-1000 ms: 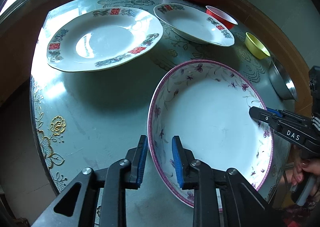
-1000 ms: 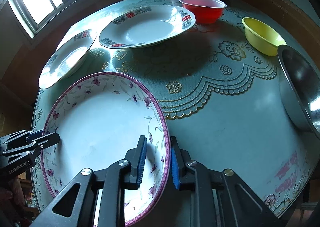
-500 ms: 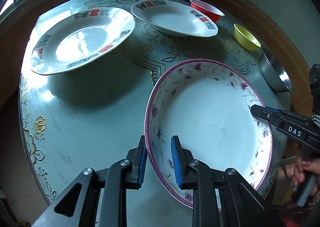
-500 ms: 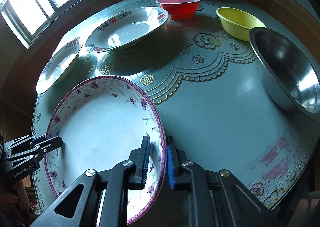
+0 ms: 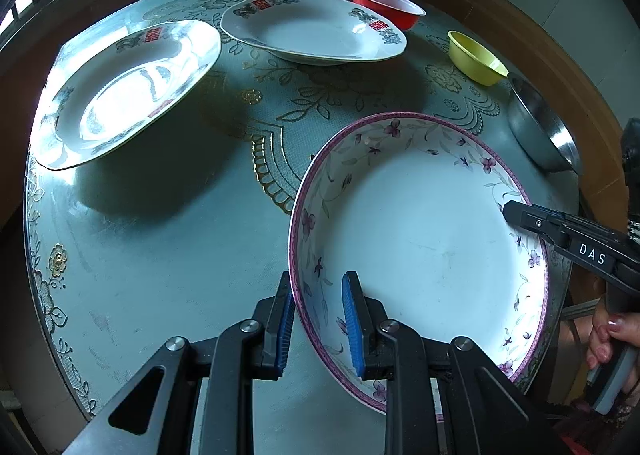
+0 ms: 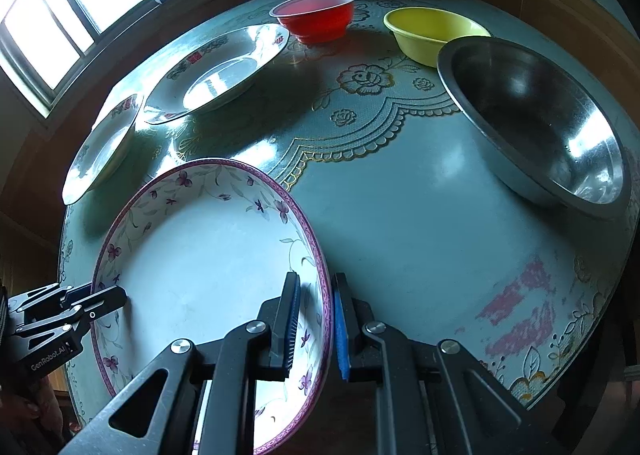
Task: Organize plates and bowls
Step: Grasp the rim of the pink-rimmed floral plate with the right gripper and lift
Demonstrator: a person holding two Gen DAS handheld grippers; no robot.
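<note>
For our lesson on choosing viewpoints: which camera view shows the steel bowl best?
The right wrist view: the steel bowl shows whole, rim and shiny inside, on the table. The left wrist view catches only an edge-on sliver of it at the far right.

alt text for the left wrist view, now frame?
The left gripper clamps the near rim of a purple-flowered plate, the right gripper holding its far side. Beyond on the table: two white plates, a red bowl, a yellow bowl, a steel bowl.
</note>
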